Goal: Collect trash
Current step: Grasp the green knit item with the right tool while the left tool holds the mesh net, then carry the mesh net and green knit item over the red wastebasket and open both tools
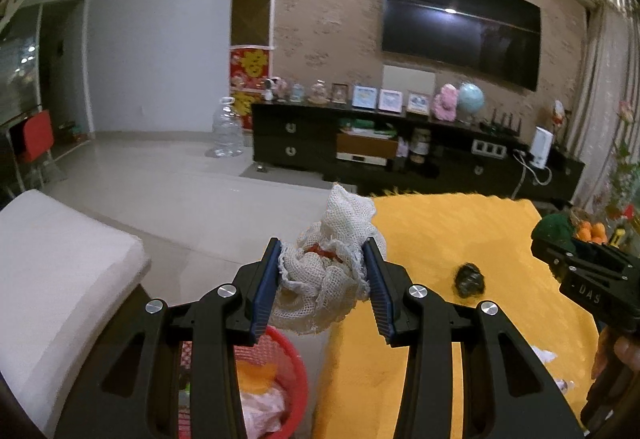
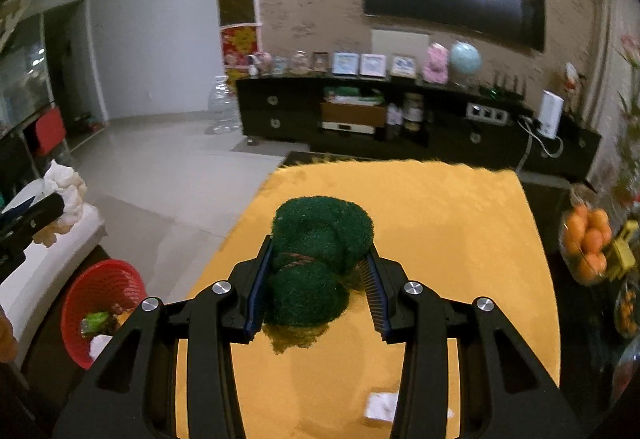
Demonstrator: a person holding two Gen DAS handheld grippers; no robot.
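Note:
My left gripper [image 1: 322, 279] is shut on a crumpled white mesh cloth [image 1: 332, 263] with something red inside, held above the left edge of the yellow table [image 1: 460, 239], over the red trash basket [image 1: 294, 371]. My right gripper [image 2: 318, 279] is shut on a dark green scouring pad [image 2: 320, 243], held above the yellow table [image 2: 440, 207]. The red basket [image 2: 100, 291] stands on the floor left of the table with trash in it. In the left wrist view the right gripper [image 1: 580, 263] shows at the far right with the green pad [image 1: 554, 227]. A small dark lump [image 1: 469, 280] lies on the table.
A white sofa cushion [image 1: 60, 263] is left of the basket. A white paper scrap [image 2: 382, 405] lies on the table near me. A bowl of oranges [image 2: 588, 243] stands at the table's right. A dark TV cabinet [image 1: 400, 151] and a water bottle [image 1: 226, 129] stand beyond.

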